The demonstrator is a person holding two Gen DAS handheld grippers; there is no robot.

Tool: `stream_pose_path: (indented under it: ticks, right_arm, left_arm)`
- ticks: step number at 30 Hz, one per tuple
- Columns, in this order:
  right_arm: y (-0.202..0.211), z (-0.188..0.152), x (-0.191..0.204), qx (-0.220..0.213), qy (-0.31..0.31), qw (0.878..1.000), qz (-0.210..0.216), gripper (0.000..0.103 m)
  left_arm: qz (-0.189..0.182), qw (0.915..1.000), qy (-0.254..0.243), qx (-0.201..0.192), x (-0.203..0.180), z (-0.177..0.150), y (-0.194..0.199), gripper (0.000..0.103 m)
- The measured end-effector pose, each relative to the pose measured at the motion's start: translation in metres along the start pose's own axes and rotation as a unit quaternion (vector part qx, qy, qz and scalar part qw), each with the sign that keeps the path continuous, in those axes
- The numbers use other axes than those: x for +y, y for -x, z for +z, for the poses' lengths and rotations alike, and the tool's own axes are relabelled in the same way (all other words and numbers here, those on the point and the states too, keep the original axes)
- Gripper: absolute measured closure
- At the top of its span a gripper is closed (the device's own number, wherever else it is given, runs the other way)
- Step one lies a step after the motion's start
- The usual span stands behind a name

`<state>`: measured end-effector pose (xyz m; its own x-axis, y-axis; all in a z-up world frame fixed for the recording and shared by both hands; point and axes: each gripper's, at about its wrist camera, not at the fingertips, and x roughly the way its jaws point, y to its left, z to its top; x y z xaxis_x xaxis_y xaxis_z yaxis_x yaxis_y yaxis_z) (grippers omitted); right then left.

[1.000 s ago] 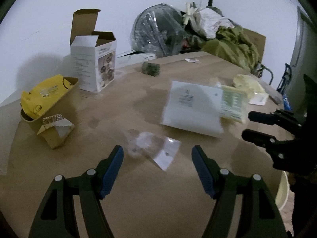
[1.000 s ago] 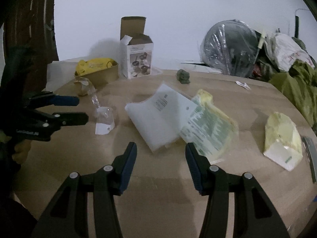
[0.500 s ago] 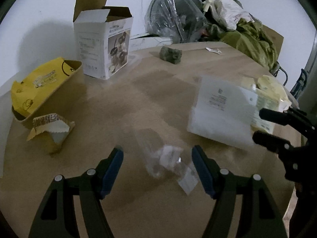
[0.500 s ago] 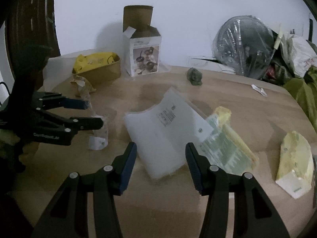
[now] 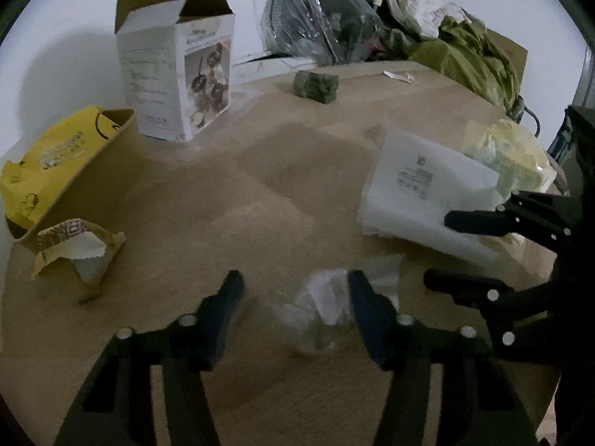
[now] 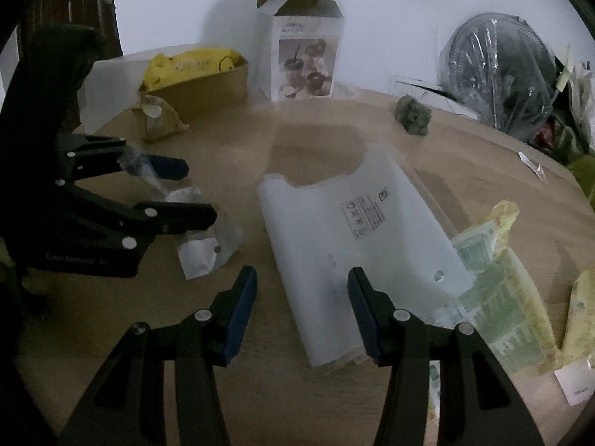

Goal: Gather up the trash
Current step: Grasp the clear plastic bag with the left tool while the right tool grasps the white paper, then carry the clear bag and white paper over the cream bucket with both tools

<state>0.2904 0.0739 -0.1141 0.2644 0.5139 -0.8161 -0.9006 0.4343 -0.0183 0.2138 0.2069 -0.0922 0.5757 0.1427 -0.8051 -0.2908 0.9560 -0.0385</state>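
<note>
While the clear wrapper lies crumpled on the tabletop between the fingers of the left tongs, those jaws have just been closing around it; the far pad already meets the plastic, the near one stands clear, so the left tongs are not yet gripping. The step in hand looks like the first pick-up. The next move calls for a full squeeze on the thin, springy film, then a lift straight up without dragging it. In the right wrist view the wrapper's long axis runs from about 11 o'clock, where a clear tail rises past the left tongs, to 5 o'clock, where its white label end rests flat. The right tongs are open and empty, straddling the near edge of the white bag, whose long axis runs 11 to 5 o'clock too. At 12 o'clock, well apart, stands the open box.
</note>
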Motion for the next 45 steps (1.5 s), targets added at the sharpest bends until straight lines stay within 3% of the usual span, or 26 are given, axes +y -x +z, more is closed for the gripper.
stream_pose_path:
  ticks: [2, 4, 10, 26, 45]
  right_arm:
    - [0.000, -0.001, 0.000, -0.001, 0.002, 1.000, 0.000, 0.057]
    - [0.000, -0.002, -0.001, -0.003, -0.002, 1.000, -0.006, 0.080]
    - [0.010, -0.003, -0.002, -0.025, -0.005, 1.000, -0.016, 0.096]
    - [0.090, -0.011, 0.018, -0.118, -0.014, 0.992, -0.043, 0.097]
    - [0.159, -0.050, 0.038, -0.167, -0.017, 0.983, -0.072, 0.097]
  left_arm:
    - [-0.001, 1.0000, -0.007, -0.002, -0.002, 0.000, 0.001, 0.060]
    - [-0.005, 0.9999, -0.009, -0.003, -0.003, 0.000, 0.002, 0.065]
    - [-0.010, 0.9997, -0.011, -0.020, -0.003, -0.005, 0.012, 0.069]
    - [-0.034, 0.9961, -0.017, -0.080, -0.011, -0.024, 0.073, 0.069]
    - [-0.056, 0.9919, -0.029, -0.110, -0.041, -0.051, 0.108, 0.069]
